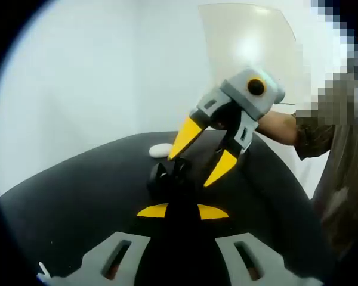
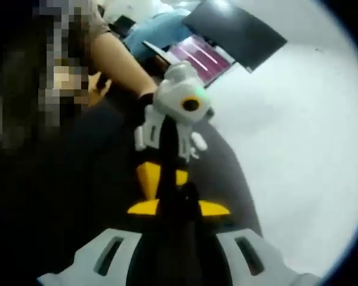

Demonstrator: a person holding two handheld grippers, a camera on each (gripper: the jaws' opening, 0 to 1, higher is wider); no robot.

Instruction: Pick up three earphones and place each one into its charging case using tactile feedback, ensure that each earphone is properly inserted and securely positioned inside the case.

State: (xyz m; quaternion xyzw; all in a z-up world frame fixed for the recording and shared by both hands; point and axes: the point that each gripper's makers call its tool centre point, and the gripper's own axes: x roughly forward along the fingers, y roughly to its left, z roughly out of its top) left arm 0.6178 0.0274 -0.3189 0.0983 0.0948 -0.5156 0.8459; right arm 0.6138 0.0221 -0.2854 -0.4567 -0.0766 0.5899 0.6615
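Apparently both tongs, left and right, open astride black case.

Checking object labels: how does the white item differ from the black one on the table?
The white item is low and rounded; the black item stands taller. The white item lies alone; the black item sits by the right hand-held gripper. Both are small.

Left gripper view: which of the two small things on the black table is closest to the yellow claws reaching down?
The black one, right at the right gripper's open yellow tips. The white one lies farther back, clear of them.
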